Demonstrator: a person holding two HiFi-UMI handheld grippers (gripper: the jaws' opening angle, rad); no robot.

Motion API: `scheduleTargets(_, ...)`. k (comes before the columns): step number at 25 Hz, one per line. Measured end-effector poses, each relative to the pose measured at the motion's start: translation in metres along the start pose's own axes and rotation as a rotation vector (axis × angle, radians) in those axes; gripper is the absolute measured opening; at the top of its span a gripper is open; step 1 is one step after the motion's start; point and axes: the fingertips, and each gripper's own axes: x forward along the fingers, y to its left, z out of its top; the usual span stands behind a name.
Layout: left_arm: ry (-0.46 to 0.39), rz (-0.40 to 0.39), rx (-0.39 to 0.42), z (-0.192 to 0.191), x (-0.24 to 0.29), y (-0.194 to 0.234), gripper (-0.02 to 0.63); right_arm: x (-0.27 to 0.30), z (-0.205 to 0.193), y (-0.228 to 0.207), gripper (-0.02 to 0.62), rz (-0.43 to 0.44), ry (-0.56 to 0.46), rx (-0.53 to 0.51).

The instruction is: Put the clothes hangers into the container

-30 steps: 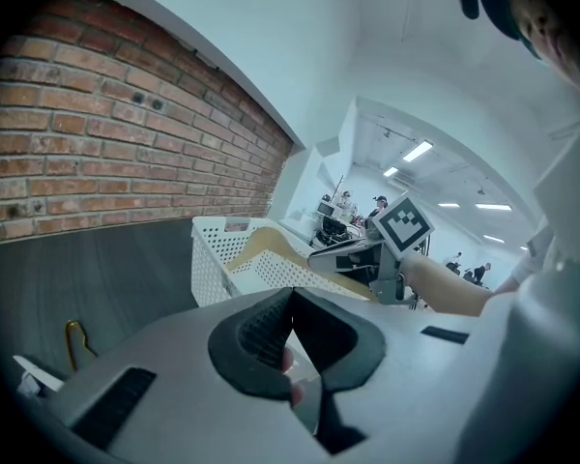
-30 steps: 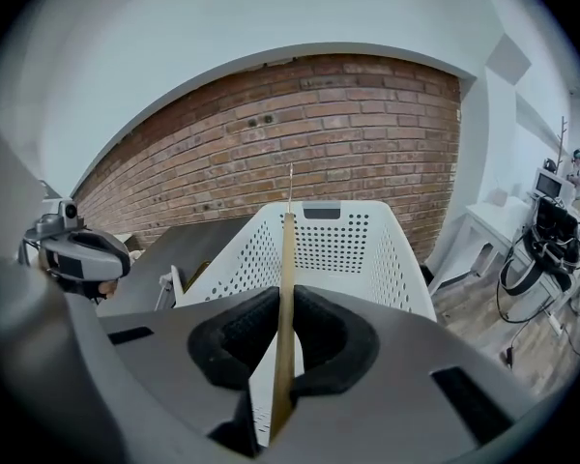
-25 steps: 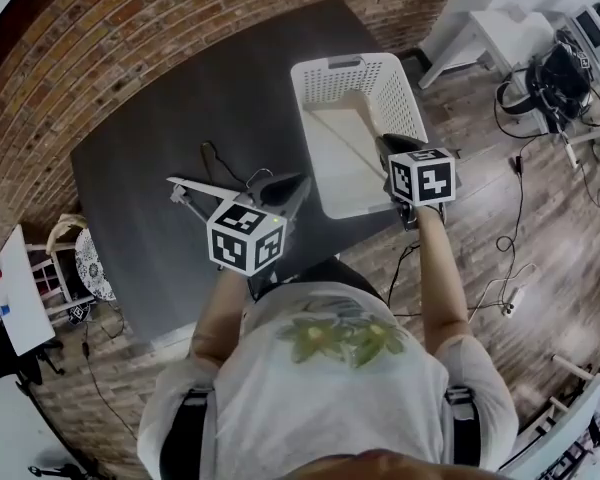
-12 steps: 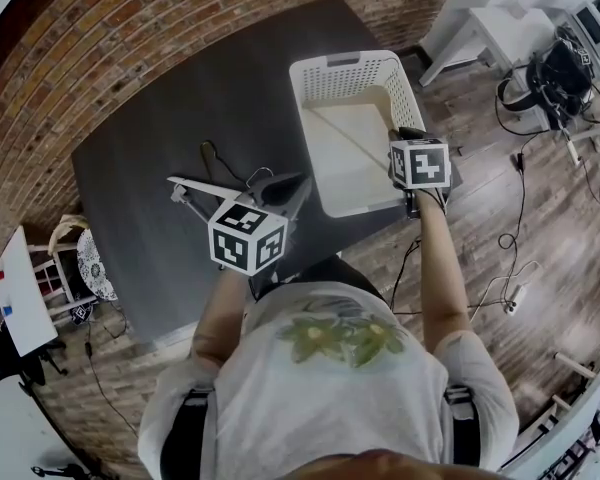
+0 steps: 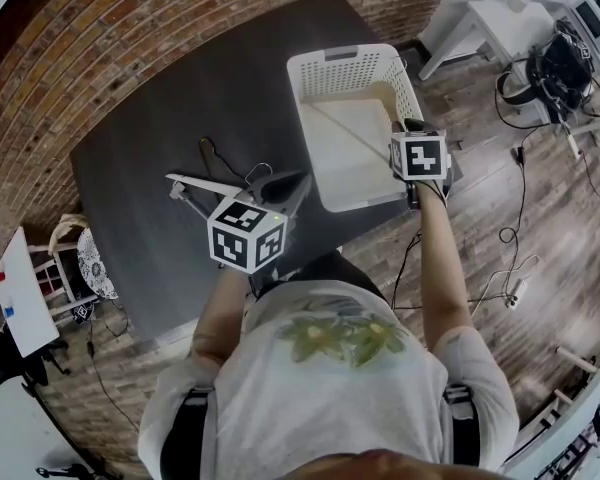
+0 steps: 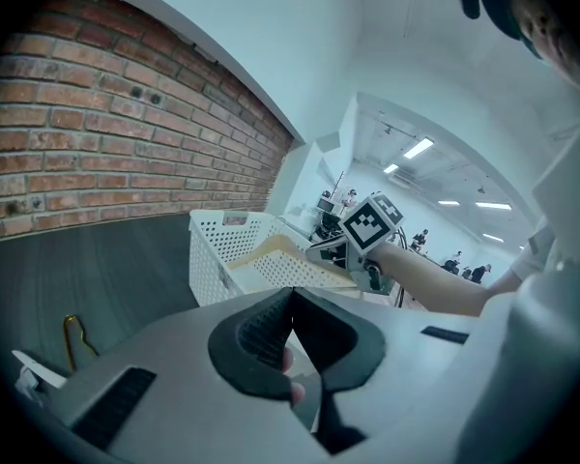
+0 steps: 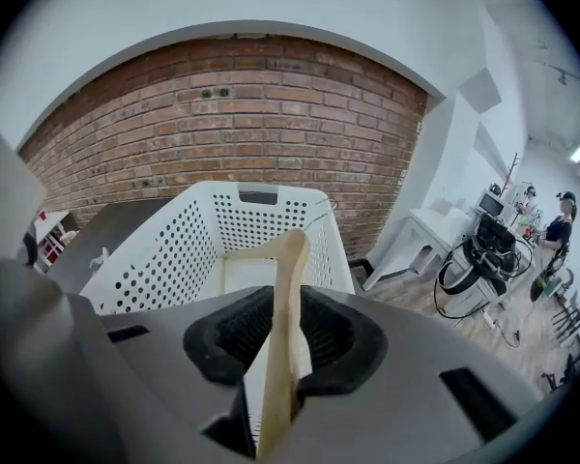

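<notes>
Pale wood: one clothes hanger [image 7: 288, 288], inside the white perforated basket [image 5: 340, 60]. It leans across the interior, and its near arm rises over the basket's near right rim.

Basket: stands along the right edge of the dark surface [image 5: 170, 88], its handle end toward the brick wall [image 5: 130, 23].

Right gripper [image 7: 285, 332]: at the basket's near right corner. Its jaws are opening, with the wooden arm upright between the pads. A gap shows on the left side, so the arm is no longer clamped.

Left of the basket, near the middle of the surface:
- one white hanger [image 5: 202, 184], lying flat;
- one thin black wire hanger [image 5: 212, 154], just behind it.

Left gripper [image 6: 292, 307]: raised near those hangers. Its pads meet at the tips and nothing is between them. The person's fingertips show through the gap behind the pads.

Beyond the surface's right edge:
- wooden floor with loose cables [image 5: 510, 238];
- a white table [image 5: 500, 28] by the wall.

Nothing blocks the basket's open top apart from the right gripper at its rim.
</notes>
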Motion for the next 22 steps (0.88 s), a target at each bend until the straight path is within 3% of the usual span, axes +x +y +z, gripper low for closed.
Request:
scheduleTargets(2, -0.002, 0.000, 0.002, 0.000, -0.001, 0.000, 0.031, -0.002, 0.000, 0.003, 0.146, 0.007, -0.021, 0.005)
scheduleTargets(9, -0.010, 0.007, 0.016, 0.002, -0.006, 0.001, 0.031, -0.034, 0.018, 0.006, 0.153, -0.027, -0.146, 0.010)
scheduleTargets(14, -0.012, 0.007, 0.050, 0.000, -0.010, -0.002, 0.029, -0.073, 0.036, 0.024, 0.067, 0.014, -0.279, 0.017)
scheduleTargets(22, -0.031, -0.010, 0.067, 0.002, -0.014, -0.013, 0.029, -0.117, 0.035, 0.061, 0.052, 0.100, -0.375, 0.026)
